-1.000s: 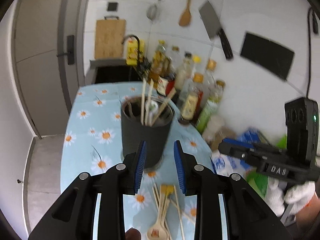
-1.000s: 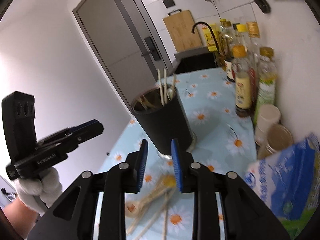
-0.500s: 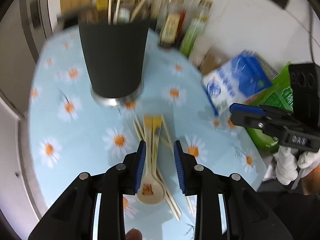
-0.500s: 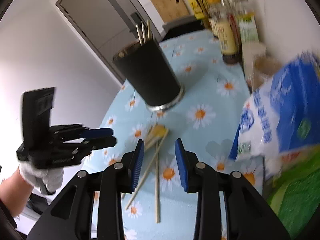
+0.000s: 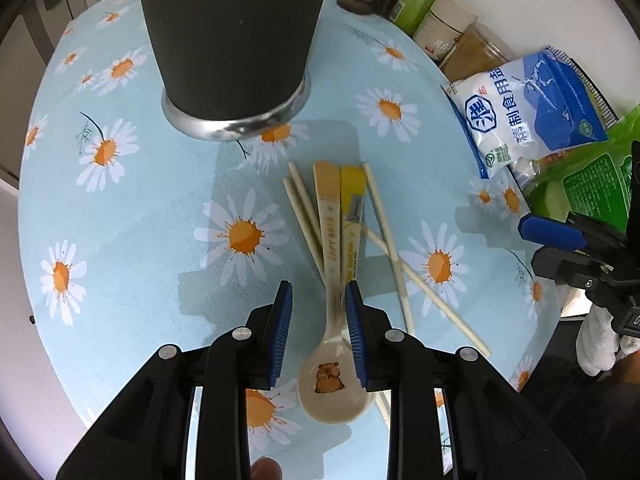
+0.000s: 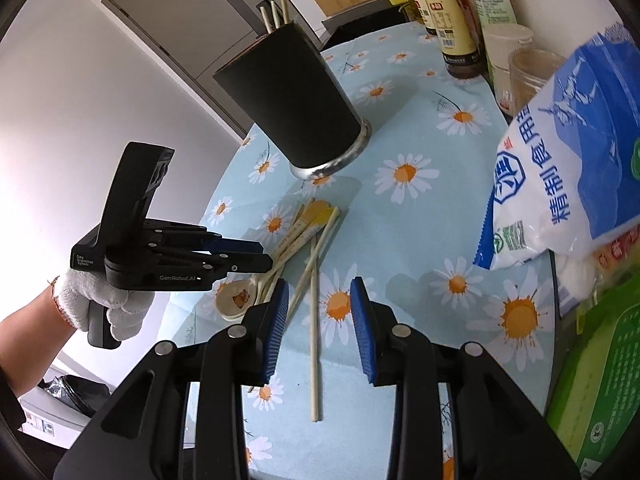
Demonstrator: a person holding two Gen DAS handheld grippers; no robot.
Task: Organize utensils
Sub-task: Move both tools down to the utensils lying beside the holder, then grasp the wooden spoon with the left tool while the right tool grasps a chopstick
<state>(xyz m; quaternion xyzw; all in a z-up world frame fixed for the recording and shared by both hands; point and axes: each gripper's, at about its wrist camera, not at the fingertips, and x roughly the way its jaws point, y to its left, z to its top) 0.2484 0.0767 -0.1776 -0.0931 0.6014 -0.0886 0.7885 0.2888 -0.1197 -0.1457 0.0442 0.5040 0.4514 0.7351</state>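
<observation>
The cream spoon [image 5: 333,336] lies on the daisy cloth [image 5: 132,232] among loose chopsticks [image 5: 386,236], just short of the black holder [image 5: 236,40]. Left gripper [image 5: 318,312] straddles its neck, jaws parted, likely lining up a pinch. Right gripper [image 6: 318,304] hovers open, empty.

Left wrist looks steeply down, right wrist obliquely, sharing the spoon [image 5: 335,376]

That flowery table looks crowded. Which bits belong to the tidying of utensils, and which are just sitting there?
Part of the job:
- spoon
- second spoon with a yellow handle
- loose chopsticks
- black holder
- left gripper
- right gripper

Just lying about:
- salt bag
- sauce bottles
- green packet
- paper cup
</observation>
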